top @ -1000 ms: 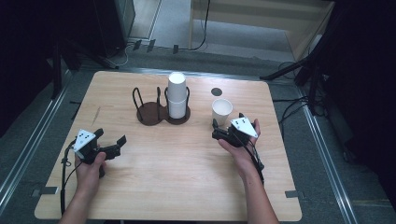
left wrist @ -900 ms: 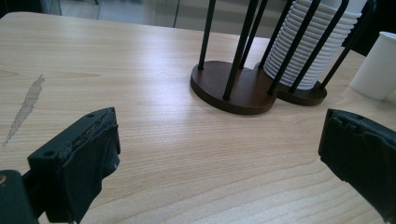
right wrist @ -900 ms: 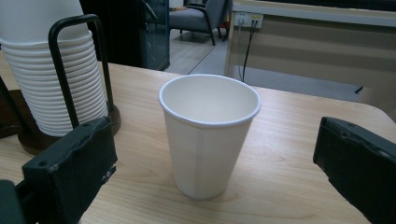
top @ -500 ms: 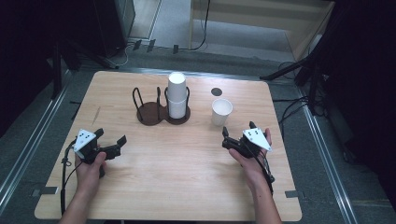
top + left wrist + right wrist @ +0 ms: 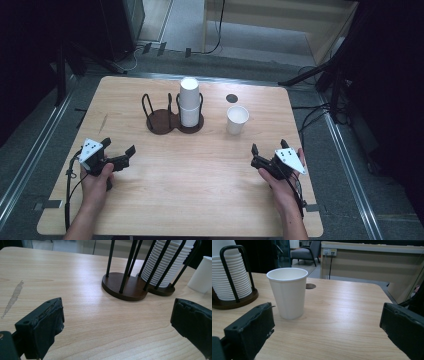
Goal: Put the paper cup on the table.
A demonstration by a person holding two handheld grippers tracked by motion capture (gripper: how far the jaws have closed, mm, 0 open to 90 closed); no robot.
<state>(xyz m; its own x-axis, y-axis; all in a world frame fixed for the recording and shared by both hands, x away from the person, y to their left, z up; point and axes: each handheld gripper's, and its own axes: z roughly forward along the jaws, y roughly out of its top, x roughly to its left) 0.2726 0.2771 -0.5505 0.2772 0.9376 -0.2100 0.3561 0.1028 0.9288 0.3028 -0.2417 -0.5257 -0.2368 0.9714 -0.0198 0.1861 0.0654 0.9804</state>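
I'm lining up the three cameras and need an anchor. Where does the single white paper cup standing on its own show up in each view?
High view: the single paper cup stands upright right of centre, beside the cup holder.
Left gripper view: its side shows at the far right edge, cut off.
Right gripper view: left of centre, upright, open mouth up.
Shared landmark: the stack of cups in the holder, left of the single cup.
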